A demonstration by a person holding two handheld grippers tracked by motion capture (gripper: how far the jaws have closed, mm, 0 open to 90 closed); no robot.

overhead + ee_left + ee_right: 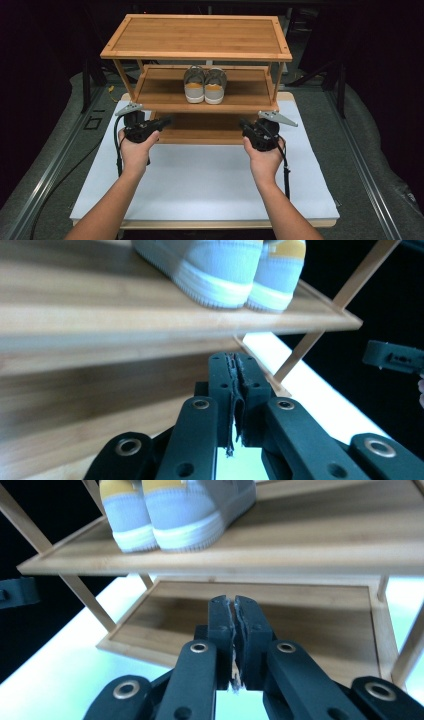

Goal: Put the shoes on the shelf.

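A pair of grey shoes (205, 85) with yellow heels stands side by side on the middle shelf of a three-tier bamboo rack (197, 35), heels toward me. The same shoes (220, 270) (175, 510) sit above each gripper's jaws in the gripper views. My left gripper (167, 120) is held at the rack's front left, level with the bottom shelf, jaws pressed together on nothing (236, 365). My right gripper (241, 122) mirrors it at the front right, jaws also closed and empty (234, 607). Both point inward toward the bottom shelf (260, 610).
The rack stands at the far half of a white table top (205, 185). Slanted bamboo legs (320, 335) (82, 595) flank the shelves. Dark floor and metal rails (50, 165) surround the table.
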